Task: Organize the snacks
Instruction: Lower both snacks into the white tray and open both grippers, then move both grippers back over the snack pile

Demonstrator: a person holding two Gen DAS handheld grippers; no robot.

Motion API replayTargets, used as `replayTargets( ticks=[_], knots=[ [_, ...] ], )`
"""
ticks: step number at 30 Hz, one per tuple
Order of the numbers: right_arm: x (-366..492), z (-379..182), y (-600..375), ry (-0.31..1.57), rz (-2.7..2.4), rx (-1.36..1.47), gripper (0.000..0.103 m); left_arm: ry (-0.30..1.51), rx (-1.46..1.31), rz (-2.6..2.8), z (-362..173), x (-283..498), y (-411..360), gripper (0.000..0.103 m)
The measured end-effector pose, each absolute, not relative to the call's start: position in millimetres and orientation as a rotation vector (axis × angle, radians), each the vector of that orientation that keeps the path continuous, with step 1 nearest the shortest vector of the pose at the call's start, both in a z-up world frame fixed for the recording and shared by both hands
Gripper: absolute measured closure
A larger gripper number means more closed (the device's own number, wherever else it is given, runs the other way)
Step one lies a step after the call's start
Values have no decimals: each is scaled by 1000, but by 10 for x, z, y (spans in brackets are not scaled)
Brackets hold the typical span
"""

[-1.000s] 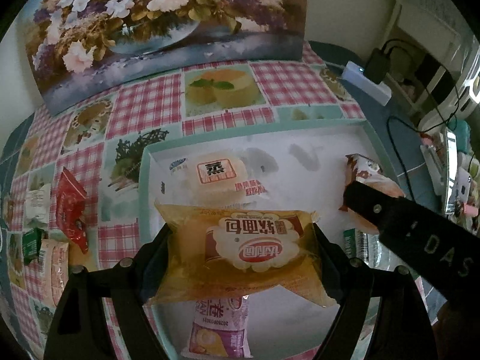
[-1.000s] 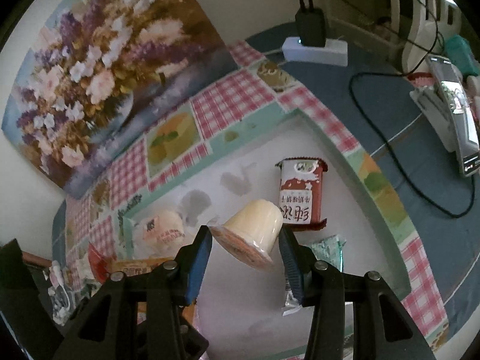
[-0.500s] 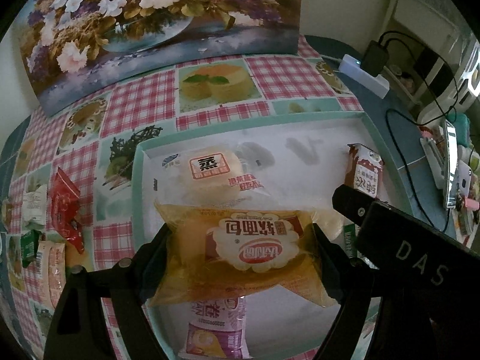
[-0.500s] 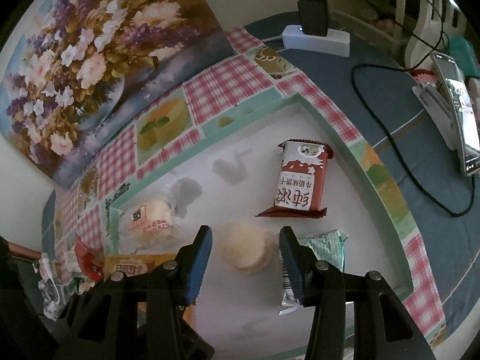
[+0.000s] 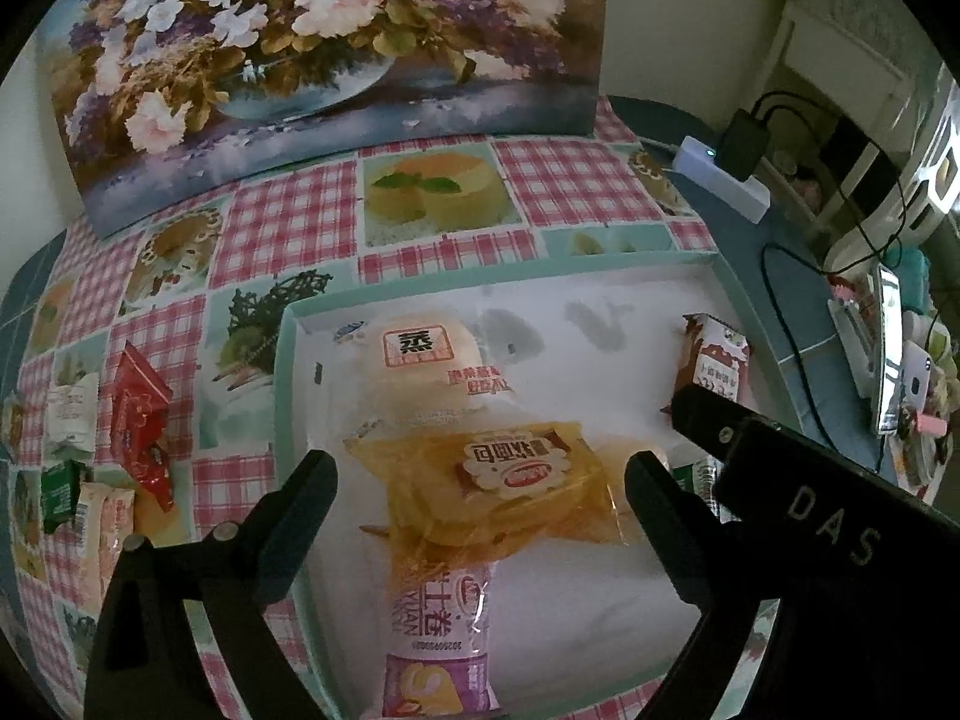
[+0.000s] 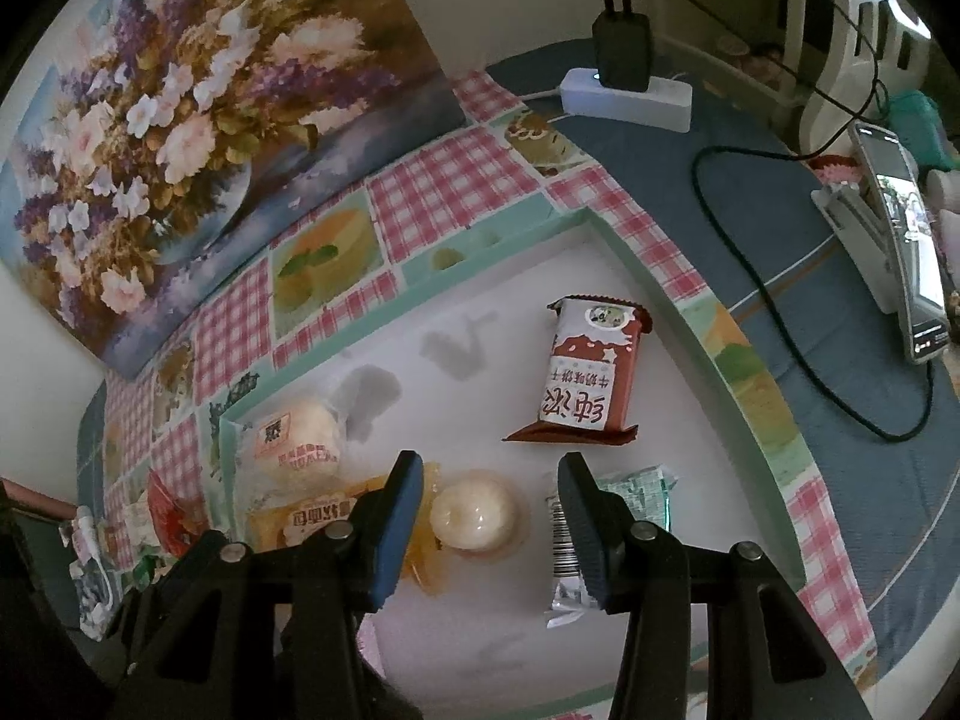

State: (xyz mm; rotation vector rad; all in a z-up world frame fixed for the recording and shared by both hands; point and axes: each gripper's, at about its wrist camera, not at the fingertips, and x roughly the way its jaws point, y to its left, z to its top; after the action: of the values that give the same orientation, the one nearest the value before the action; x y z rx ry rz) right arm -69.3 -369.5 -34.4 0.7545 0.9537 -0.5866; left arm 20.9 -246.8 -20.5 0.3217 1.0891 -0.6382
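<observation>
The left gripper (image 5: 480,480) hangs over the tray with its jaws spread wide; they have just been opening, and the orange bread packet (image 5: 504,480) lies between them on the tray floor, clear of both fingers. Its white cloud-shaped label carries Chinese characters and a red oval logo, seen upside down. The packet overlaps the top of a pink and white wrapped roll (image 5: 441,642) below it, which bears more Chinese print and a row of small digits too fine to read. Just beyond the bread packet lies a clear-wrapped steamed bun (image 5: 420,360) with a boxed character on an orange square label.

The right gripper (image 6: 489,504) stands part-way open with blue pads, and a pale jelly cup (image 6: 474,513) sits upside down on the tray between them, touched by neither. Beside the right finger lies a green and silver sachet (image 6: 600,540) with a barcode. Farther off is a brown and white biscuit pack (image 6: 588,372) with large Chinese characters. On the right gripper's body, in the left view, the letters "DAS" show.

All of these lie in the shallow white tray (image 6: 714,360) with a mint-green rim, set on a pink checked tablecloth (image 5: 288,228). Outside the tray, to its left, lie a red packet (image 5: 138,414) and several small snacks (image 5: 72,414).
</observation>
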Motion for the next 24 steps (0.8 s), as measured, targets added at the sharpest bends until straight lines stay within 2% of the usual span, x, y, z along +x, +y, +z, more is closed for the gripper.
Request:
replayTargets(
  ticks=[17,20,24],
  knots=[
    [-739,-203,-3636,918,-590,726,50,1055,150,-453,75,587,-1817,6],
    [-720,-225,-3611,924,-601,714,39,1040,138,-365,84,735,-1588,6],
    [-663,-244,-3535,922,-593,691,19,1030,95,-289,111,887,-1314,6]
  ],
)
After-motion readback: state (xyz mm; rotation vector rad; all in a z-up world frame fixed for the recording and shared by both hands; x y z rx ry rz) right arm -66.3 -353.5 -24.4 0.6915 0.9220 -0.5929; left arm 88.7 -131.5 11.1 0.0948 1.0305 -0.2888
